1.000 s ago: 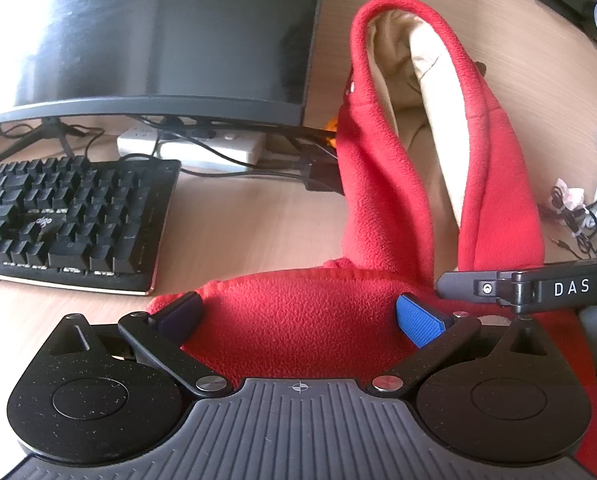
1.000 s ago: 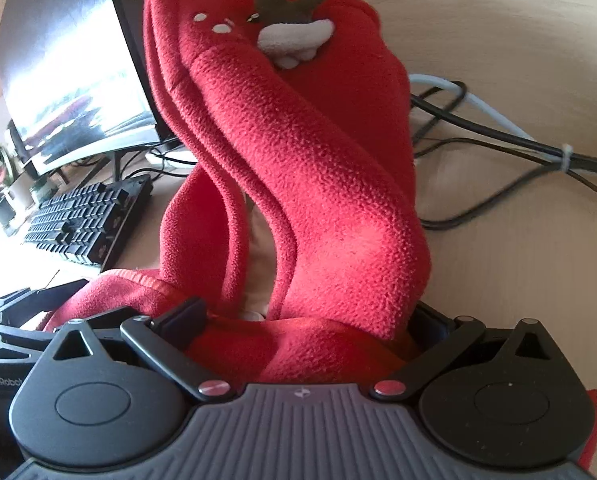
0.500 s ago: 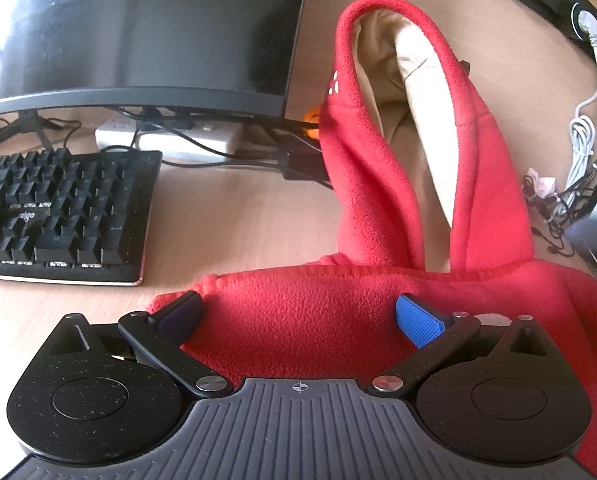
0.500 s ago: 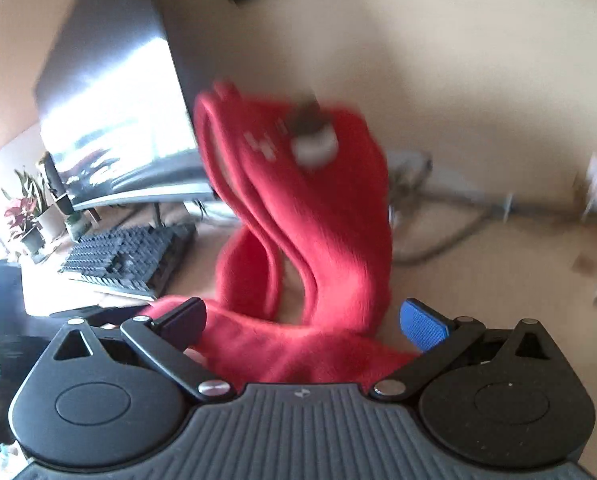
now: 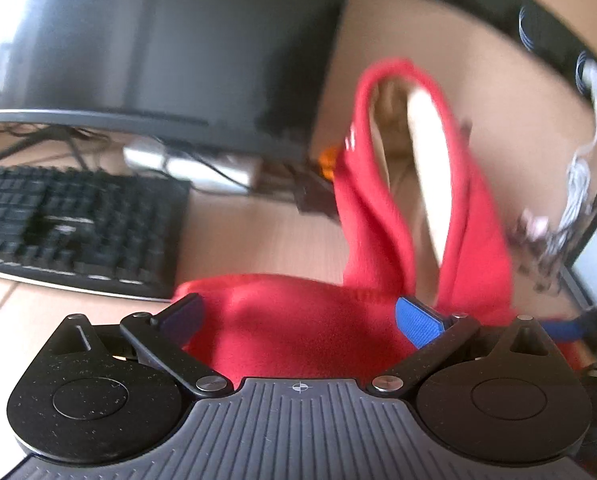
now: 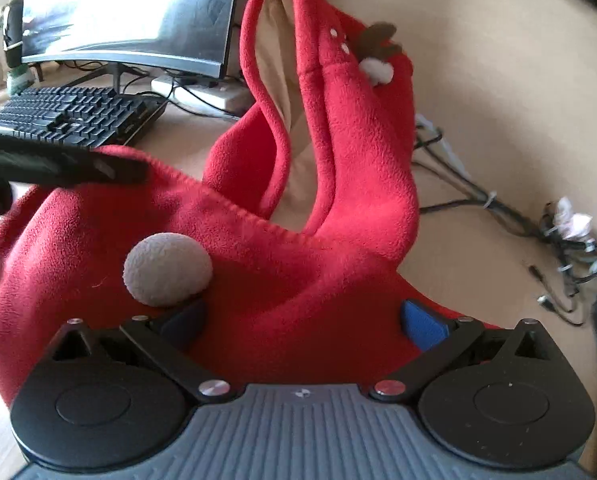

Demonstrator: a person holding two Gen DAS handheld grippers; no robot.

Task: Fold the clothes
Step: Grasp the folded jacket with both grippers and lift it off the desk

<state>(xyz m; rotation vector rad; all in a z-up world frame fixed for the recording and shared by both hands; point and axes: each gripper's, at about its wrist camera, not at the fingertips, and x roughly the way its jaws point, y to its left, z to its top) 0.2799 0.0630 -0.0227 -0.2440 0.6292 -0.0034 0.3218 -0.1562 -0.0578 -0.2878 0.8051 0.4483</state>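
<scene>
Soft, light, floppy red fleece hoodie [image 6: 298, 264] heaped on the table [image 6: 498, 128], best pinched along the stitched hem, lying between spread fingers of left gripper [image 5: 298, 316] and right gripper [image 6: 302, 320].

Red fleece garment [image 6: 298, 280] spread in front of the right gripper [image 6: 302, 320].

The blue fingers [image 6: 422, 322] stand wide apart with red fleece between them. A pale pompom [image 6: 166, 274] sits left of centre, the cream-lined hood [image 6: 330, 92] rises in the upper middle. A keyboard [image 6: 74, 114] and a monitor [image 6: 130, 12] are at upper left, cables [image 6: 498, 204] lie on the bench [image 6: 498, 100] at right.
</scene>
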